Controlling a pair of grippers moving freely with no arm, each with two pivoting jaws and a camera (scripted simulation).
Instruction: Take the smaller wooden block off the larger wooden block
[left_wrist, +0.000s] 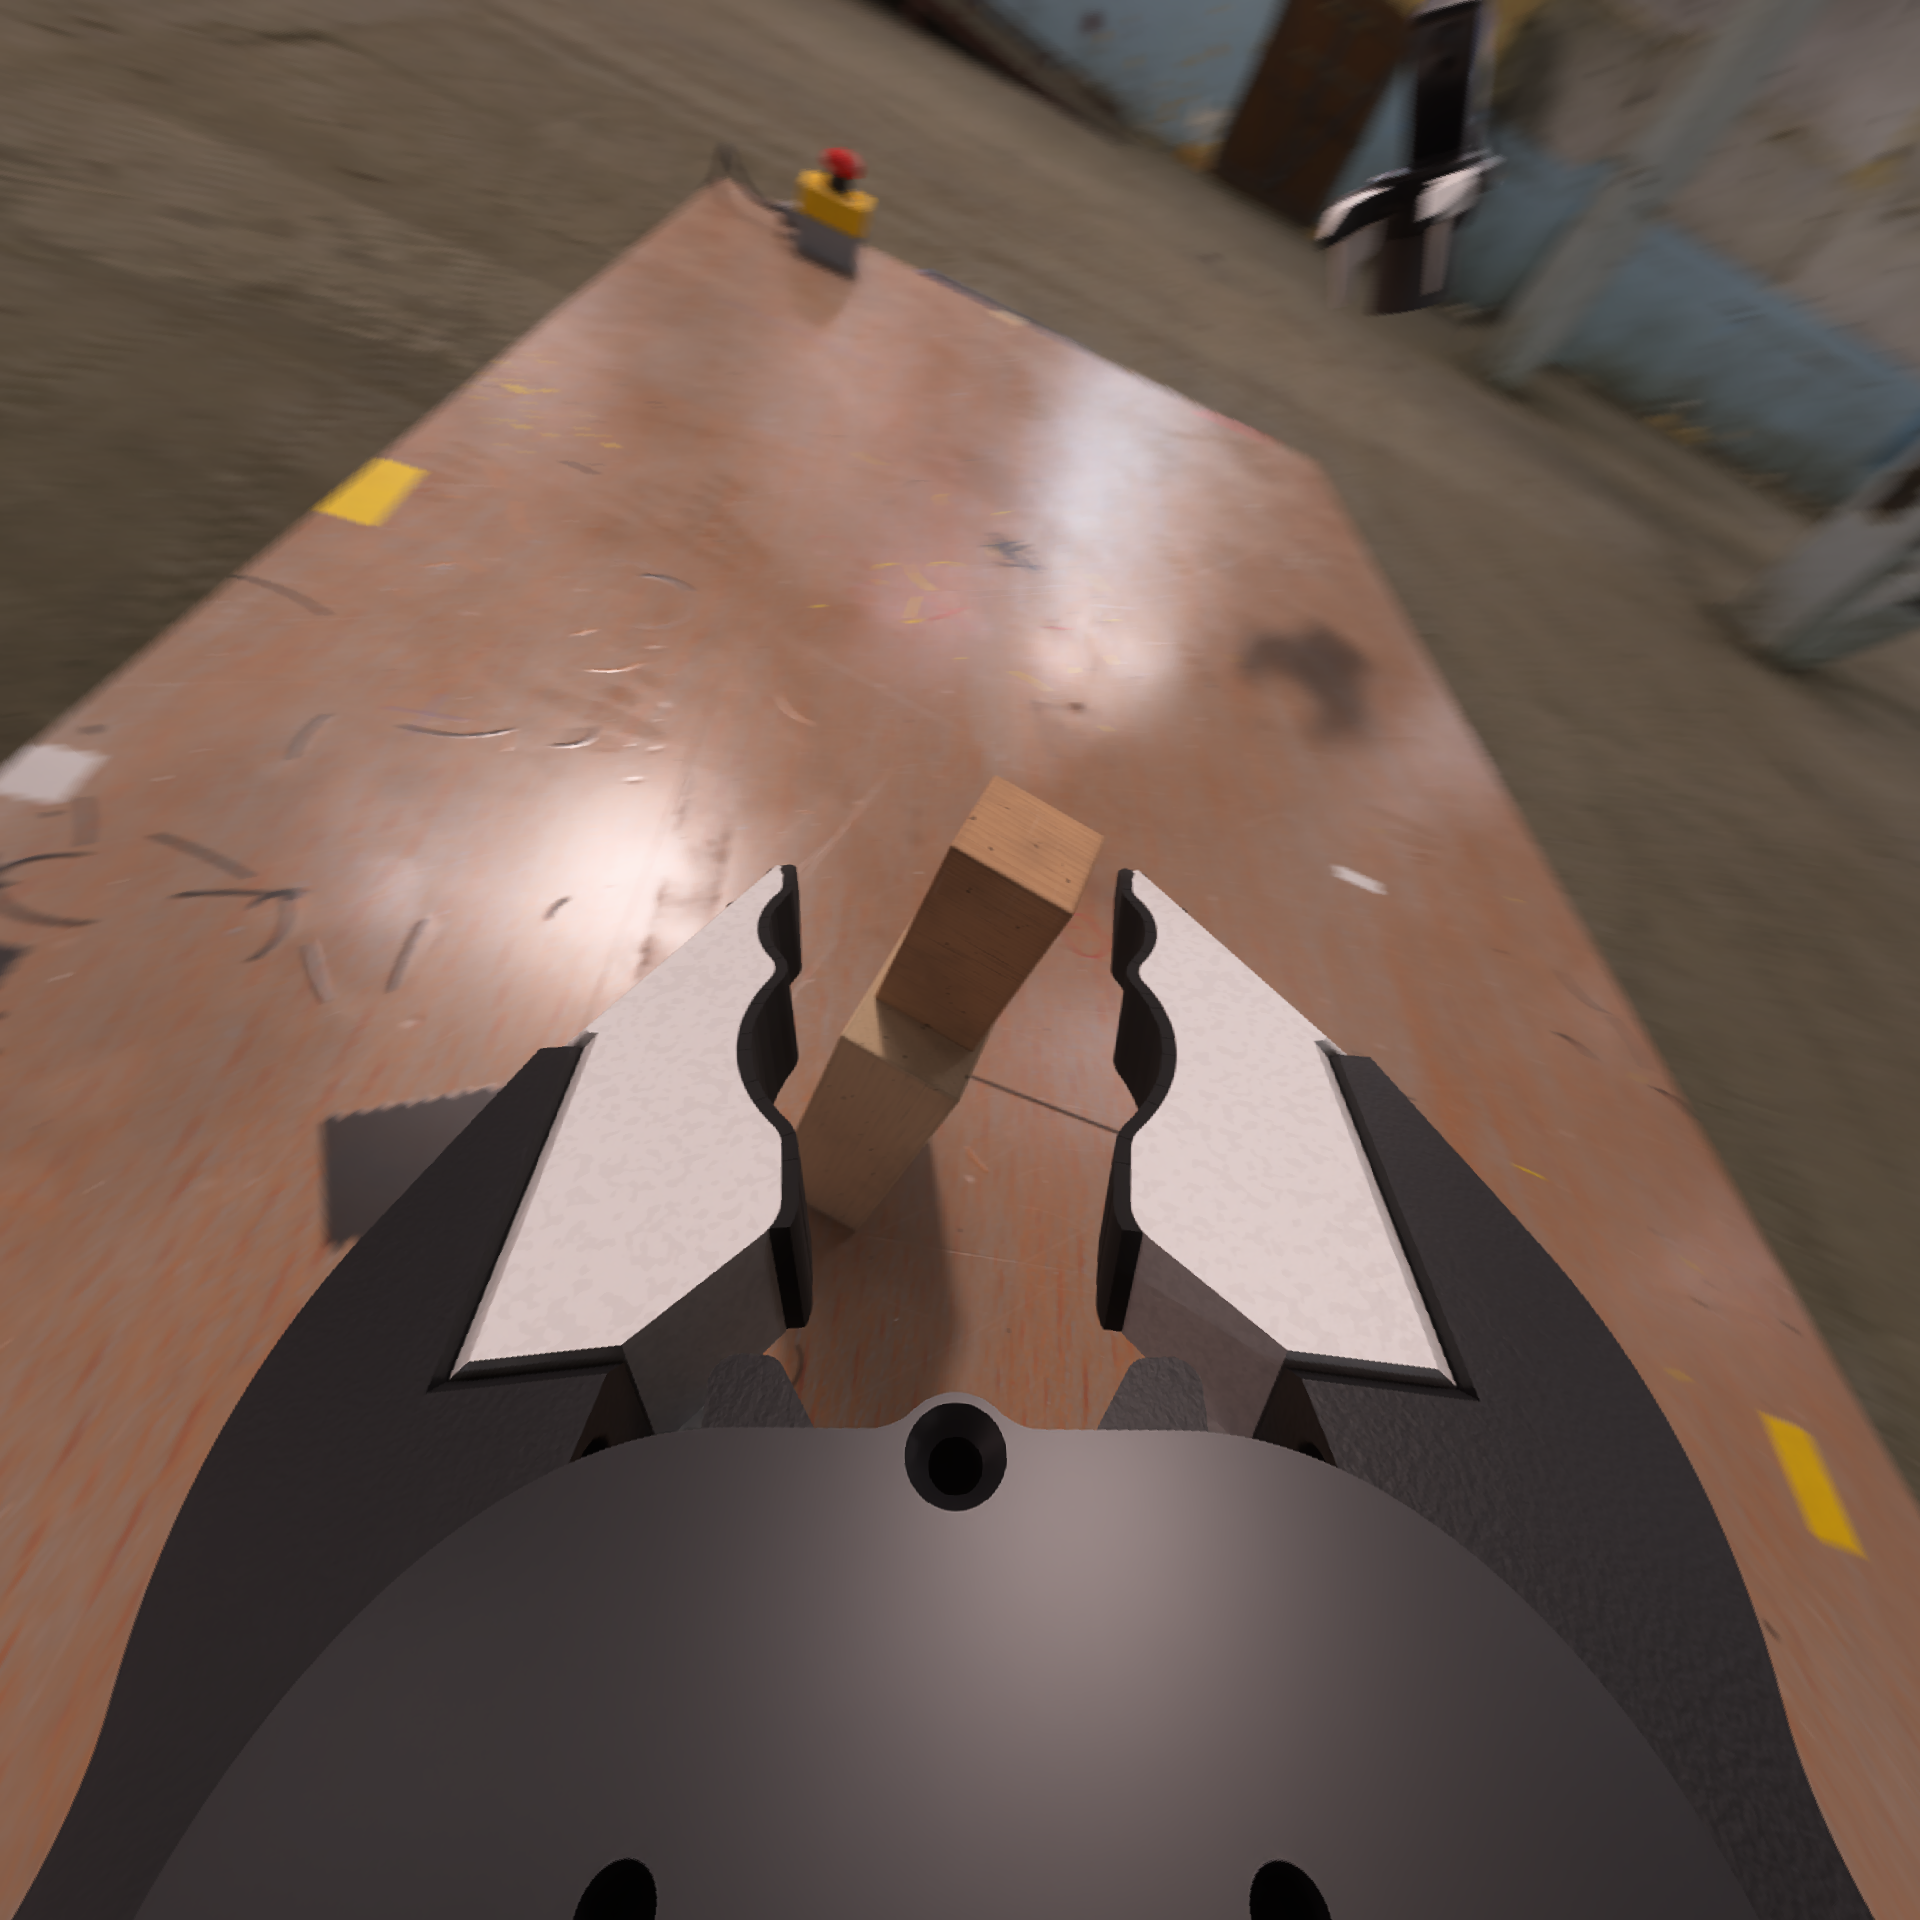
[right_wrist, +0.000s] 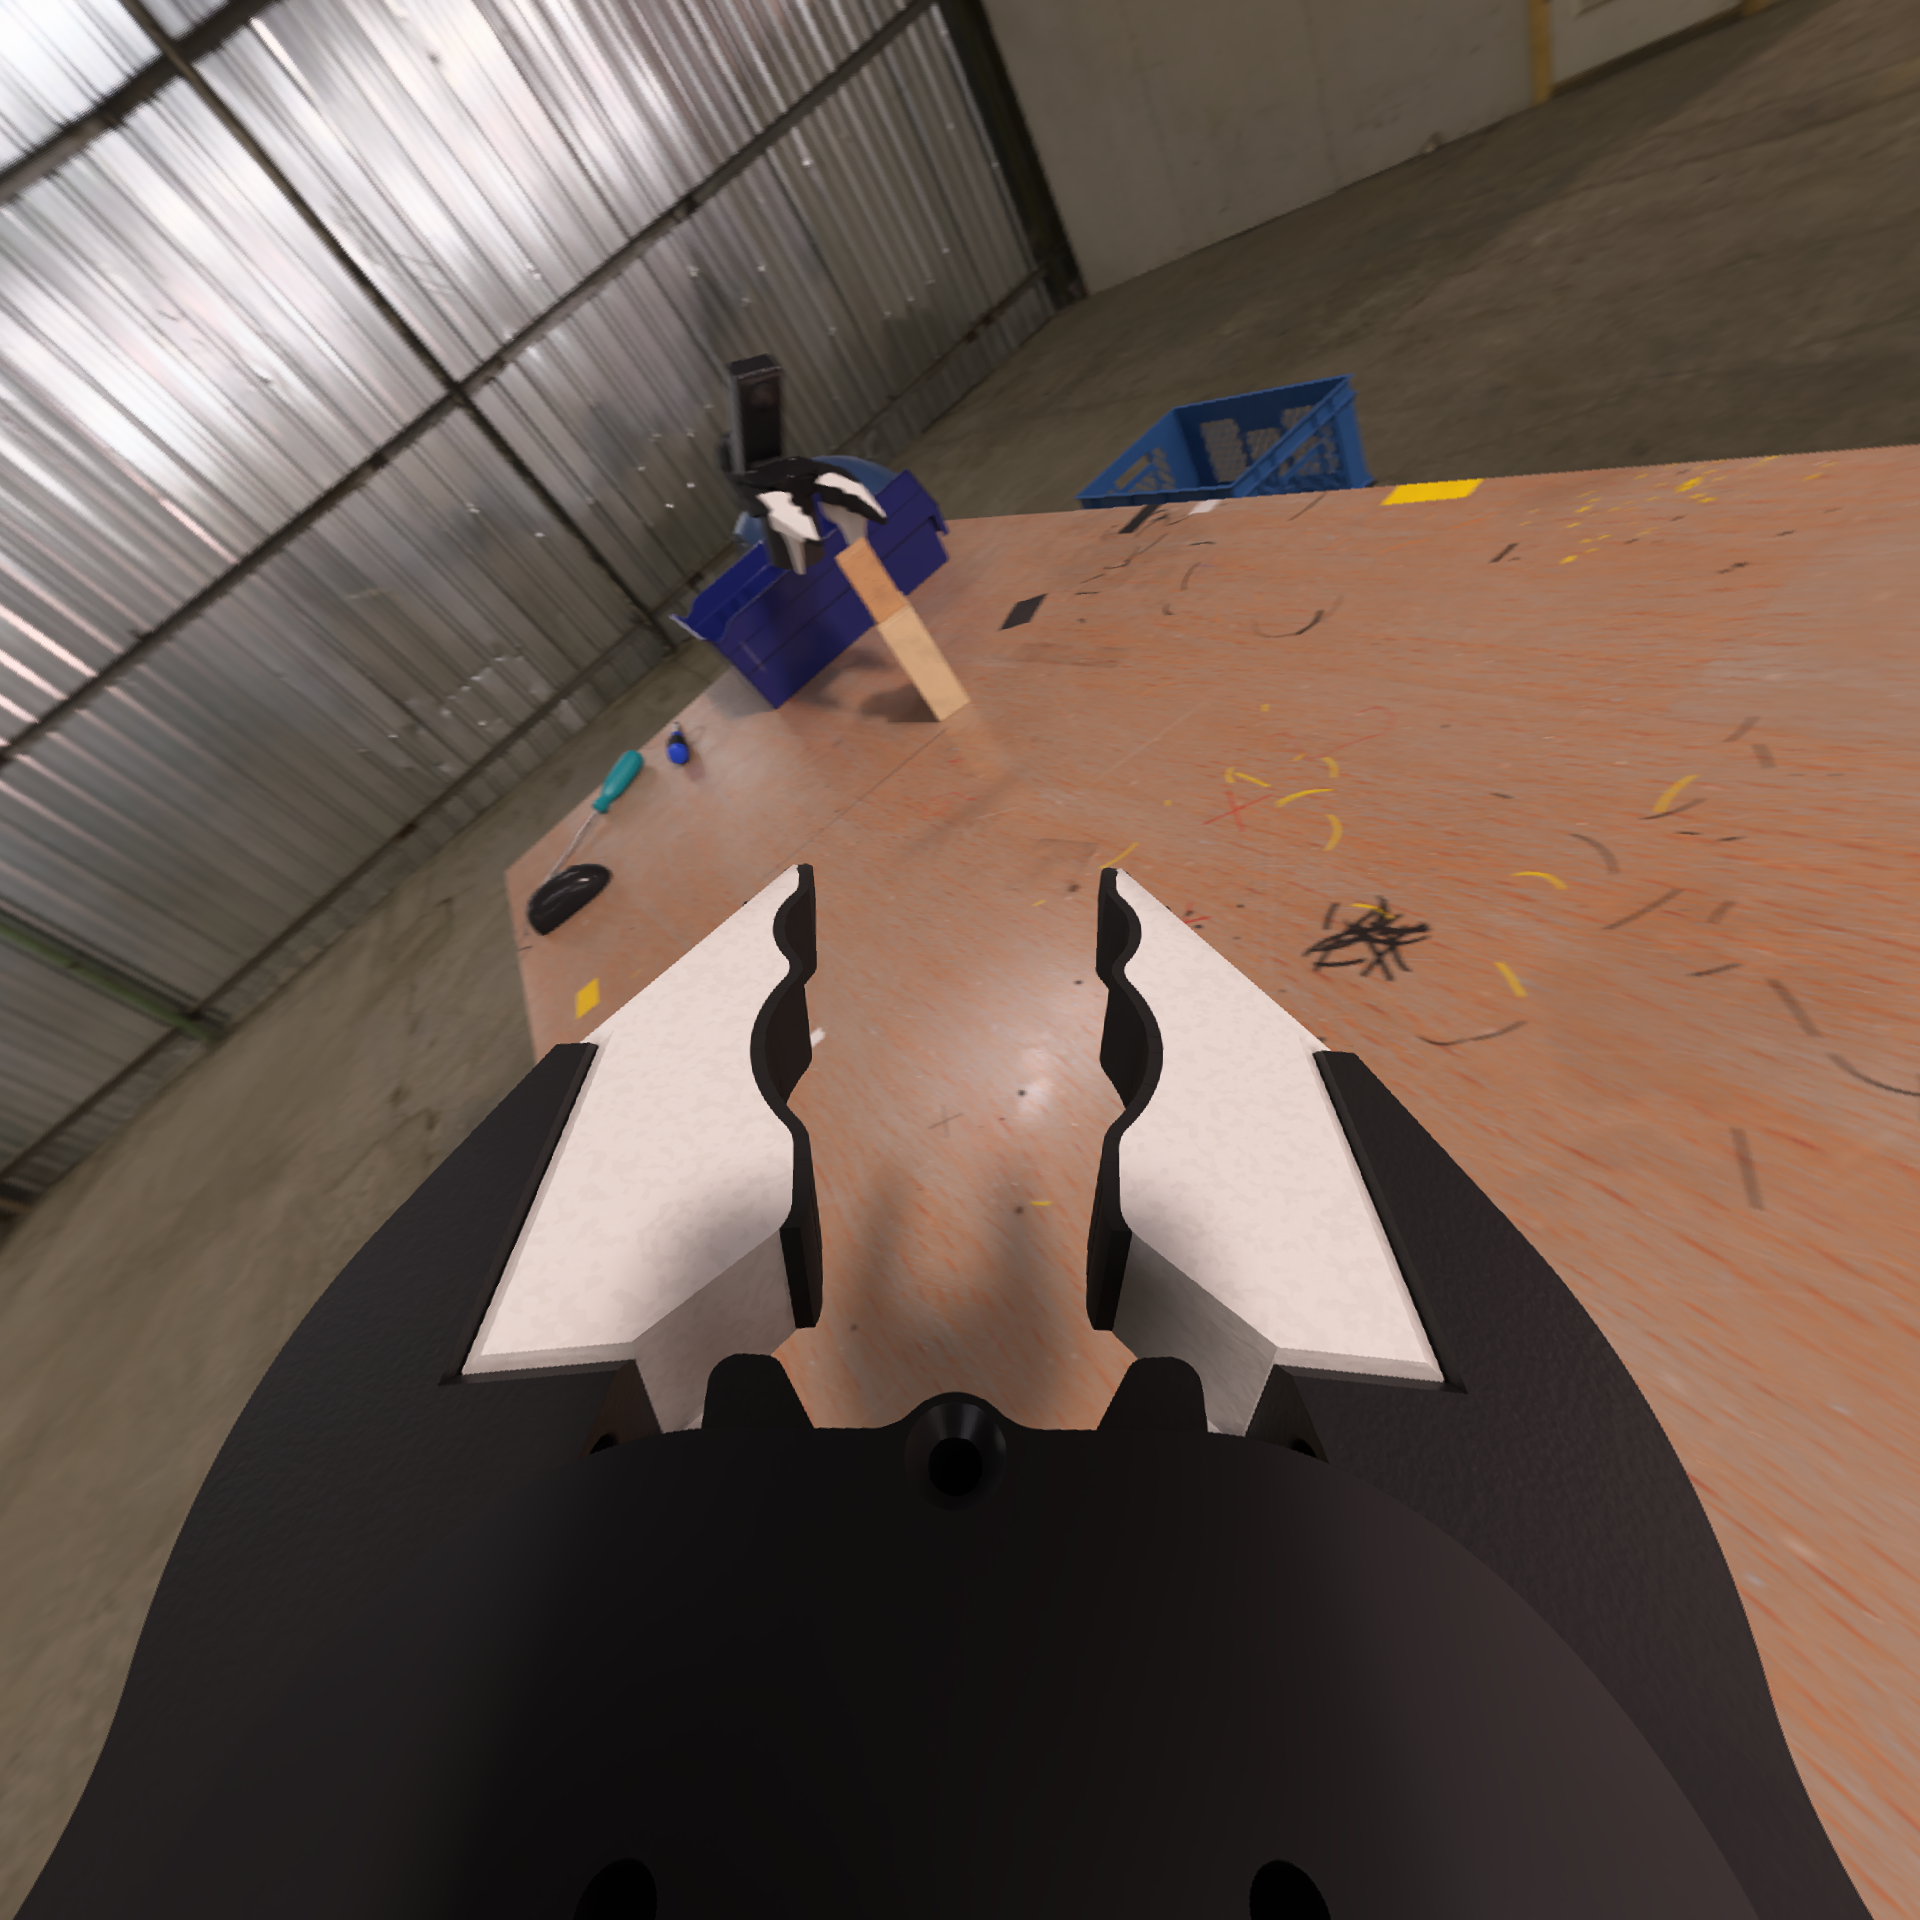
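A darker, smaller wooden block (left_wrist: 992, 925) stands on a lighter, larger wooden block (left_wrist: 873, 1132), which stands on the wooden table (left_wrist: 727, 623). My left gripper (left_wrist: 956, 873) is open, with a finger on each side of the stack at the height of the upper block. A gap shows on both sides. In the right wrist view the stack is far off, with the smaller block (right_wrist: 871, 587) on the larger block (right_wrist: 925, 670) and the left gripper (right_wrist: 816, 509) at its top. My right gripper (right_wrist: 956, 873) is open and empty over the table, and it also shows in the left wrist view (left_wrist: 1403, 229).
A yellow box with a red button (left_wrist: 836, 203) sits at the table's far end. A dark blue bin (right_wrist: 800, 623) lies behind the stack, and a blue crate (right_wrist: 1236, 436) beyond the table edge. A teal screwdriver (right_wrist: 613, 784) and a black ring (right_wrist: 566, 894) lie near the left edge.
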